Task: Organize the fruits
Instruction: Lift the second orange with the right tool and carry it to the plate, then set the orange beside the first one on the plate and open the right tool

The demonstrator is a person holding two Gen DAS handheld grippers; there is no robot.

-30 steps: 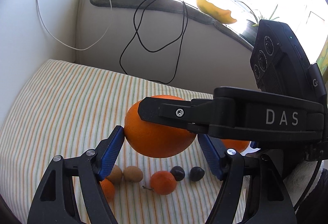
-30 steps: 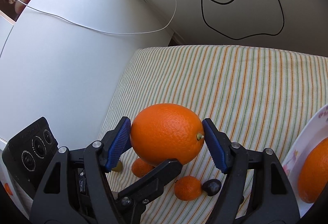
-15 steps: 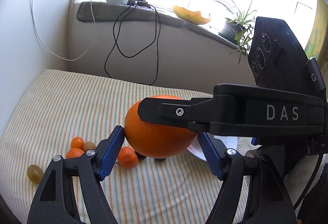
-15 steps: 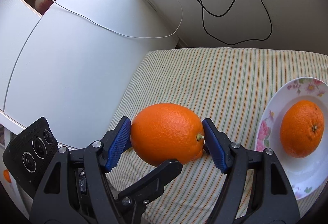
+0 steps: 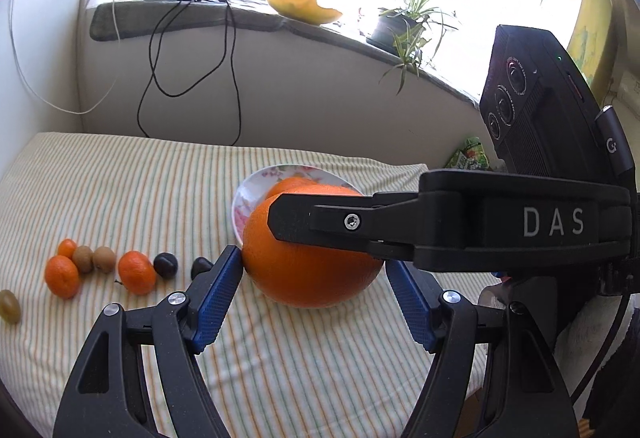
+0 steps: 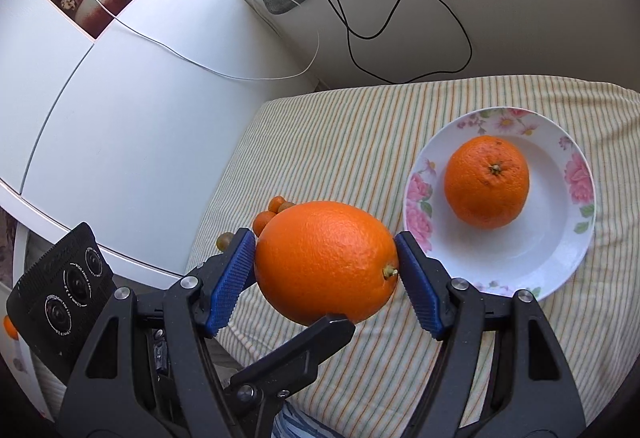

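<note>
Both grippers clamp one large orange [image 6: 326, 262] from different sides: the right gripper [image 6: 325, 270] presses its blue pads on the fruit's two ends, and the left gripper [image 5: 314, 278] closes on it too. Ahead and right of the right gripper, a second orange [image 6: 486, 181] sits in a floral plate [image 6: 560, 238] on the striped counter [image 5: 140, 197]. Left of the left gripper lie mandarins [image 5: 136, 272], kiwis [image 5: 104, 258] and dark plums [image 5: 165, 264].

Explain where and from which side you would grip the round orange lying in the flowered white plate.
Grip the round orange across its widest middle, coming straight down from above. Its stem end faces up, so the rounded flanks are free, while the raised rim of the flowered white plate would likely block a low sideways approach.
</note>
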